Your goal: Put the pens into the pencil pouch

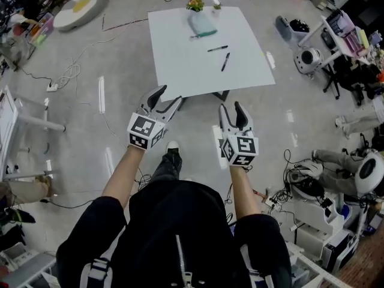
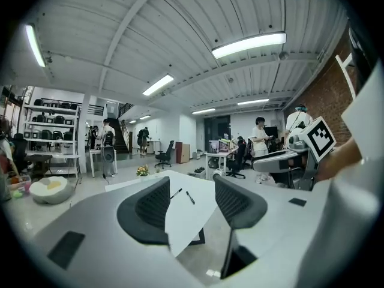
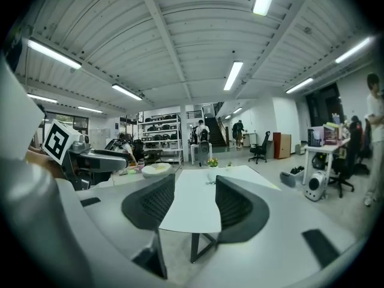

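A white table stands ahead of me on the grey floor. Two dark pens lie on its right half. A pale teal pencil pouch rests near its far edge, with a third pen at its near end. My left gripper and right gripper hover in the air short of the table's near edge, both open with nothing between the jaws. Through the left gripper's jaws I see two pens on the table top.
A small flower pot stands at the table's far edge. Cables, a round white platform and a power strip lie on the floor at the left. Desks, robots and gear crowd the right. Several people stand far off in the gripper views.
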### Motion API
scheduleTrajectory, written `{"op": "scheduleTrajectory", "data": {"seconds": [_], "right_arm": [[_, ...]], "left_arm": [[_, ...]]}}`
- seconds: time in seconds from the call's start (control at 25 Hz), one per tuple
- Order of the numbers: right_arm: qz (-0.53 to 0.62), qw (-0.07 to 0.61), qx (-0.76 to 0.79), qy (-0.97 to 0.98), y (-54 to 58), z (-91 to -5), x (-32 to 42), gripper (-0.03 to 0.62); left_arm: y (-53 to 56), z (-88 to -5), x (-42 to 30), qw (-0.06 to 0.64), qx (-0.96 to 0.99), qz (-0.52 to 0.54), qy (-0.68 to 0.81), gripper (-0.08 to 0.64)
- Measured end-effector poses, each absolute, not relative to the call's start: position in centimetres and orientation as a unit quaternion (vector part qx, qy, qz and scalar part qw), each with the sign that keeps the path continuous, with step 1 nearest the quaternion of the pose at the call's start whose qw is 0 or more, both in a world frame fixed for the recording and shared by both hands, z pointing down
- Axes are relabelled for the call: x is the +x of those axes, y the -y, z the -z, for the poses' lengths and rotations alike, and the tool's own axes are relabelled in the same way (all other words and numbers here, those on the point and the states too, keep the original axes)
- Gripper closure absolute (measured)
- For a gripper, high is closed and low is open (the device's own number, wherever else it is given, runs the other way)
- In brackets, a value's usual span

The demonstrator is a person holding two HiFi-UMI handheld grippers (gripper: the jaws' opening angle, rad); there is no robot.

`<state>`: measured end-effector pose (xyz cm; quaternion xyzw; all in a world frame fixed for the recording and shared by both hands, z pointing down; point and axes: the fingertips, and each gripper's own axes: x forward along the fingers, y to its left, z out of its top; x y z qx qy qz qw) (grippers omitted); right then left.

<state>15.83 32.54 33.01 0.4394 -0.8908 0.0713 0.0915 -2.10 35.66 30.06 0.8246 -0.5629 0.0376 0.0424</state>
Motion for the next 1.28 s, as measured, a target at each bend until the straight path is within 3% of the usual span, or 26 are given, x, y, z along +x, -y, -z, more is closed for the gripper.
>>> {"op": "scheduleTrajectory", "data": {"seconds": [0.56, 1.28], "right_arm": [[-0.07, 0.1, 0.477, 0.87, -22.2, -32.0, 8.9, 0.385], [-0.072, 0.106, 0.488, 0.863, -17.4, -32.3, 7.3, 0.387]], "left_arm": [[-23.4, -30.2, -8.8, 0.052, 0.853, -0.038, 0.518, 0.324], [-18.5, -31.3, -11.5, 0.063, 0.855, -0.032, 0.514, 0.324]]}}
